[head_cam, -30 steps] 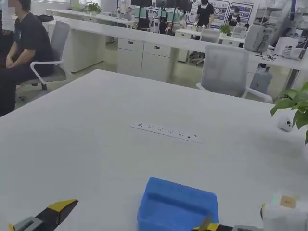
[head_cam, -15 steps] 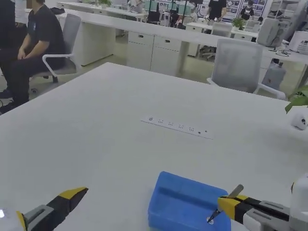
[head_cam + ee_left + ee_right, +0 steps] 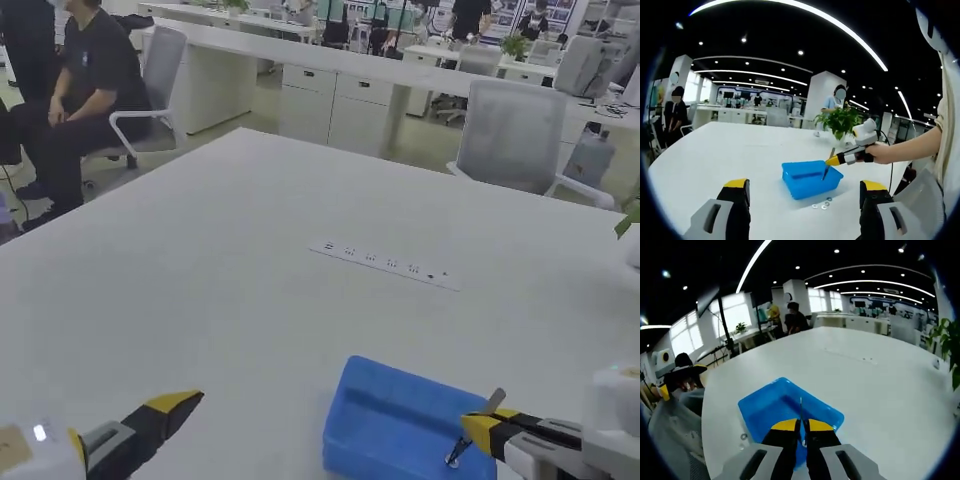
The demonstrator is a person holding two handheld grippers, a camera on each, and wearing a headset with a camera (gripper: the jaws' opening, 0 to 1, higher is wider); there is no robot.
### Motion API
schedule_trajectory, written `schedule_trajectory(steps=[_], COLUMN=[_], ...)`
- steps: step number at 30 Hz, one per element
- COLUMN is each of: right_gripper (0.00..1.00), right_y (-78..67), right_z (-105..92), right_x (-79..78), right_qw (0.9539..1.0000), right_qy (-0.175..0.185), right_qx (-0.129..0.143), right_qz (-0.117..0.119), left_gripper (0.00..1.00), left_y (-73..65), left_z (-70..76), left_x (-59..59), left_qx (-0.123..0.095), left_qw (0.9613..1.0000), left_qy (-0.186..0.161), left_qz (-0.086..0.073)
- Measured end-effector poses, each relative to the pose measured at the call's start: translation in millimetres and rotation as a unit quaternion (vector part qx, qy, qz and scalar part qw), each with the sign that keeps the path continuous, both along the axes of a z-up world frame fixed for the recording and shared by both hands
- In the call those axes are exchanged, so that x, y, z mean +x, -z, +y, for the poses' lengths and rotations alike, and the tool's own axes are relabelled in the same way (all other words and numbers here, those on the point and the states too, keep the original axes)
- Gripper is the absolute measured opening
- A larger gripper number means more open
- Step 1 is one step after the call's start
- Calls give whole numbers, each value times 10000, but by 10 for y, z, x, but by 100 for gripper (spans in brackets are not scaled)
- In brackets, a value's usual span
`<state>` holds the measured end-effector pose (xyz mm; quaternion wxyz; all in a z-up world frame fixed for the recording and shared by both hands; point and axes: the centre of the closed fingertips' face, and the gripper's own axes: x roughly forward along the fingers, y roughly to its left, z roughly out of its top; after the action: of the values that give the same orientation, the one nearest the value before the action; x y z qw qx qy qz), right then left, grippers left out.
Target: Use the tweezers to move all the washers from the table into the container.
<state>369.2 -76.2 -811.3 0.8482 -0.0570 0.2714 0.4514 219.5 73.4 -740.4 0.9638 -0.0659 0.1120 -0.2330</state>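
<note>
The washers [image 3: 822, 204] lie in a small cluster on the white surface [image 3: 250, 250], just beside the outer wall of the blue container [image 3: 765, 407], on the side that faces the left gripper's camera; in the right gripper view one small ring also sits just off the container's lower left edge. The tweezers [image 3: 826, 171] slant down from above the container, with their tips inside it near one wall, and the tips are too small to tell whether they carry anything. The right gripper [image 3: 801, 426] is pinched nearly closed on the tweezers, its yellow-tipped jaws pressed against the thin metal, and it hangs over the container's rim with a hand [image 3: 885, 152] holding it from behind. The left gripper [image 3: 804, 185] is spread wide with nothing between its jaws and hovers well apart from the container, on the side where the washers lie. Beyond the container, further across the surface, a flat power strip [image 3: 385, 263] is set into the top. A potted plant [image 3: 840, 121] stands past the container's far side in the left gripper view. Off the surface's far edge stands a grey chair [image 3: 515, 130], and a seated person [image 3: 90, 80] is well away to the container's left in the head view
</note>
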Motion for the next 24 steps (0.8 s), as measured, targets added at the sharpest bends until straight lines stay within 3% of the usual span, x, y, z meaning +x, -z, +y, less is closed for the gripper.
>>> schedule_trajectory(steps=[4,11,20,24], right_gripper=[2,2,2,2], right_y=[-28,-230,-651,-691], right_z=[9,27,140,183], right_x=[-22,-95,-412,-545], right_qw=[10000,9993,9946,9930], right_qy=[-39,-26,-185,-282], right_qx=[42,336,967,1126], right_qz=[-49,-172,-316,-217], left_gripper=[92,91,89,89], left_y=[7,25,45,50], left_z=[-10,-23,-38,-57], left_x=[-5,-7,-11,-18], left_qx=[52,76,16,24], left_qw=[10000,9999,9998,9997], left_qy=[30,89,166,204], left_qz=[0,49,110,130])
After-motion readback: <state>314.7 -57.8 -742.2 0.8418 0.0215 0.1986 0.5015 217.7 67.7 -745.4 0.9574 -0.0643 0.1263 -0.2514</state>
